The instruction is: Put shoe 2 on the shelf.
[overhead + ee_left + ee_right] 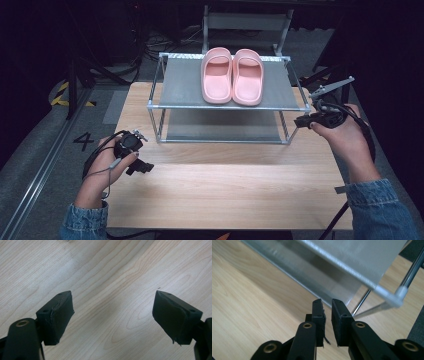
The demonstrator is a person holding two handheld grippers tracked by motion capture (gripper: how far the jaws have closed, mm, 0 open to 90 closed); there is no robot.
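A pair of pink slippers (231, 76) stands side by side on the top shelf of a two-tier metal rack (185, 87), toes toward me. My left gripper (142, 167) rests low over the wooden table (225, 190) at the front left. Its jaws (113, 293) are wide open, with bare wood between them. My right gripper (300, 121) hovers by the rack's front right corner. A narrow gap shows between its jaws (327, 301), and nothing is held there. The rack's shelf edge (352, 270) and corner post (400, 291) lie just ahead of them.
The rack fills the back half of the table. Its lower shelf (225, 131) carries nothing. Bare wood stretches across the front half. Dark floor with cables, a yellow-black marking (62, 97) and a grey frame (245, 22) lie beyond the table.
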